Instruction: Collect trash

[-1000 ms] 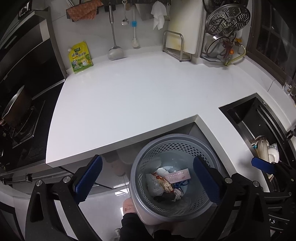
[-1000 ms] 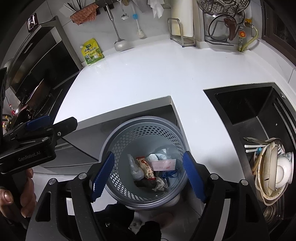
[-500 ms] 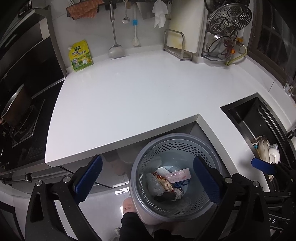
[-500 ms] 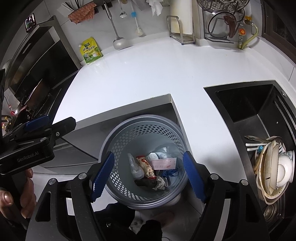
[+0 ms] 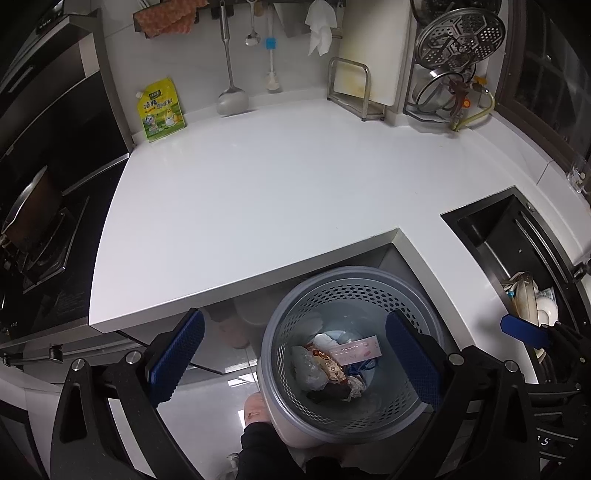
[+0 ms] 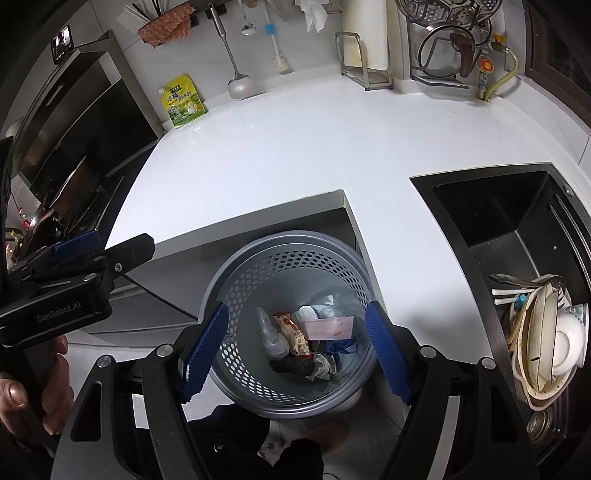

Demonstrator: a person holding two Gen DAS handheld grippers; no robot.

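- White kitchen worktop, bare in the middle; dark sink at right
- Grey bin on the floor by the worktop corner; trash inside
- Left hand-held gripper and right hand-held gripper both released, above the bin

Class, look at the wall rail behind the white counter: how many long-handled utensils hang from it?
3: a large ladle on the left, a small spoon in the middle, and a blue-and-white brush on the right. Others may be hidden above the frame.
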